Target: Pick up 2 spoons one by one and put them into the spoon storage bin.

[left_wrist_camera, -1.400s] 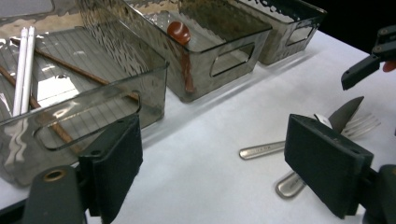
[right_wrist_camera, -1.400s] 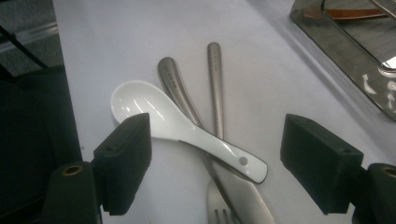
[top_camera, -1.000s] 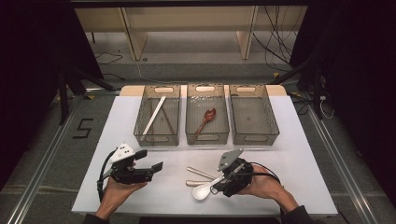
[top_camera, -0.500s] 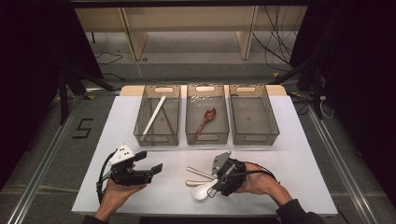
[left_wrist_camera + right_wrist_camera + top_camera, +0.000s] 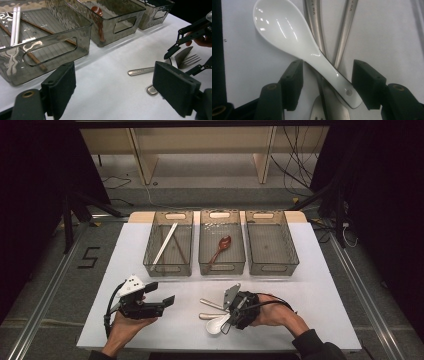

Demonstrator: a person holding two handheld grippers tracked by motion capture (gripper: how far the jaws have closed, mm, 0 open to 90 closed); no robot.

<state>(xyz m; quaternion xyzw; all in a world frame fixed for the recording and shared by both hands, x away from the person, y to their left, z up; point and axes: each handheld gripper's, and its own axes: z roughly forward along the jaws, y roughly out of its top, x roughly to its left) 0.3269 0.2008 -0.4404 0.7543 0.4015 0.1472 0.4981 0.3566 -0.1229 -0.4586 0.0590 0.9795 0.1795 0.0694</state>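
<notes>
Right gripper (image 5: 325, 85): jaws just closing, not yet touching glossy white ceramic spoon's (image 5: 297, 45) handle between them. Grasp step; next, pinch fully, lift.

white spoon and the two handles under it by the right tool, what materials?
White spoon: probably glazed ceramic, perhaps melamine; glossy, with sharp light reflections. Two handles: brushed metal, likely stainless steel; grey satin sheen, stamped lettering. The right tool, jaws just closing, straddles the spoon's handle without pressing yet.

Dark room, grey floor (image 5: 60, 285), wooden shelving (image 5: 200, 145)
</notes>
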